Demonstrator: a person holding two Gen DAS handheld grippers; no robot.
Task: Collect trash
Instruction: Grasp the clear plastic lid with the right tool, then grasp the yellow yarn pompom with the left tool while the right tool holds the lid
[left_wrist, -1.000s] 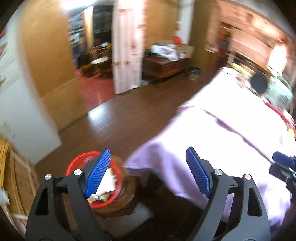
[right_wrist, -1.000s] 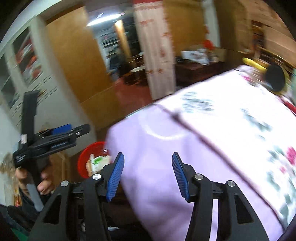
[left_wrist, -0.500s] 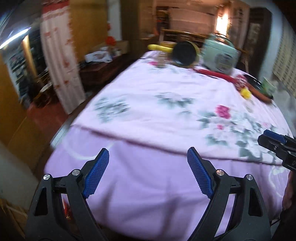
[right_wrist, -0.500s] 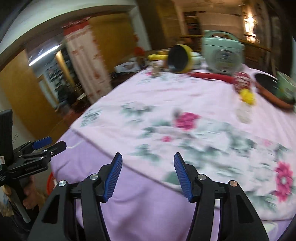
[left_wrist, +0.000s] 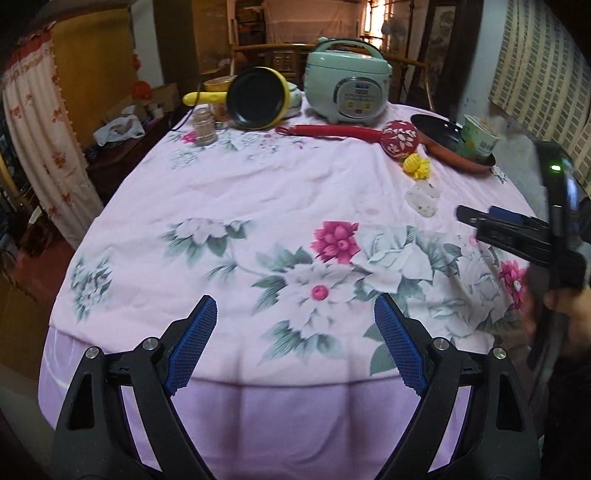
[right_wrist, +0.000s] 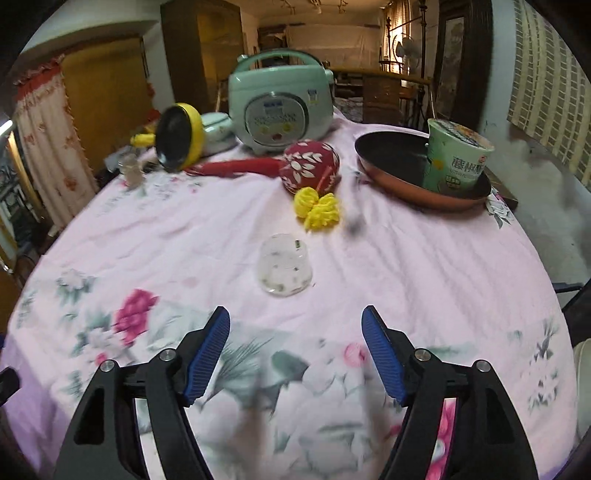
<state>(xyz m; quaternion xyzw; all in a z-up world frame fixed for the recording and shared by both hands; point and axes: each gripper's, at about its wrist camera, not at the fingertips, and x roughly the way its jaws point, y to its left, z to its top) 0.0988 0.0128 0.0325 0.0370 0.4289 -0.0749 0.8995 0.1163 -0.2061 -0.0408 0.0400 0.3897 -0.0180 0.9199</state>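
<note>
A clear plastic cup (right_wrist: 284, 266) lies on its side on the pink floral tablecloth (right_wrist: 424, 258), a short way ahead of my right gripper (right_wrist: 295, 350). That gripper's jaws are opening with nothing between them. Past the cup sit a yellow crumpled piece (right_wrist: 317, 208) and a green instant-noodle cup (right_wrist: 456, 162) standing in a copper frying pan (right_wrist: 391, 181). My left gripper (left_wrist: 295, 343) hangs open and empty over the table's near edge. From there the clear cup (left_wrist: 423, 199) is far to the right, near the right gripper (left_wrist: 476, 218), which a hand holds.
At the far side stand a pale green rice cooker (left_wrist: 347, 92), a tipped yellow pan (left_wrist: 256, 98), a small jar (left_wrist: 204, 127) and a red mallet with a patterned ball head (left_wrist: 399, 140). A curtain (left_wrist: 44, 147) and a doorway lie left of the table.
Both views have swung from the red bin and floor at the table's end onto the tabletop. The right jaws have widened. The left jaws stay wide.
</note>
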